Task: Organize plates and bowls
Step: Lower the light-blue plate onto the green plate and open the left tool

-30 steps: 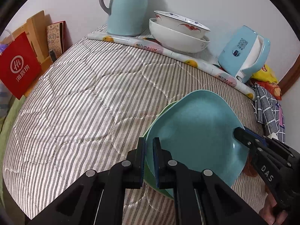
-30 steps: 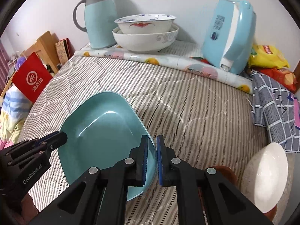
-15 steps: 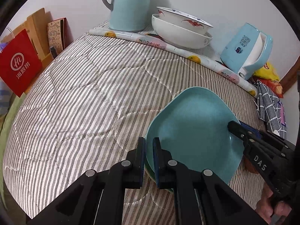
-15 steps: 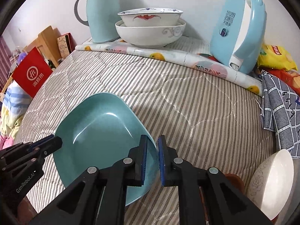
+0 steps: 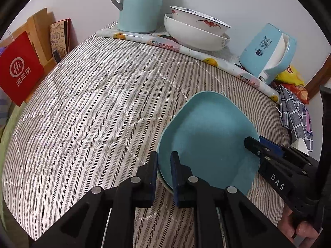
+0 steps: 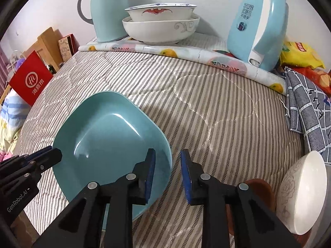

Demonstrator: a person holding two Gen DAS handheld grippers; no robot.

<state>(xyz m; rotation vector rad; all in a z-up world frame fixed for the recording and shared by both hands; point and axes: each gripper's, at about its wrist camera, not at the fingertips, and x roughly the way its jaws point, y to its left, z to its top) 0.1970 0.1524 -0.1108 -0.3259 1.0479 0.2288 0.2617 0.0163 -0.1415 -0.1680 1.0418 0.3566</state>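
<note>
The teal plate [image 6: 109, 142] is clamped at its near rim by the left gripper [image 5: 164, 167] — the right gripper [image 6: 168, 173] is spread wide around its opposite rim, nothing held.

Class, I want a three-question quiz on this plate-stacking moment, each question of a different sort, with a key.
1. True or false: the right gripper is clamped on the teal plate.
2. Multiple choice: the bowl with red markings sits (A) nested in the larger white bowl, (B) on the striped quilt, (C) upside down.
3. Fill in: the left gripper fingers pinch the plate's ____.

Key: 1 false, its fingers stand apart; 2 A; 3 rim.
</note>
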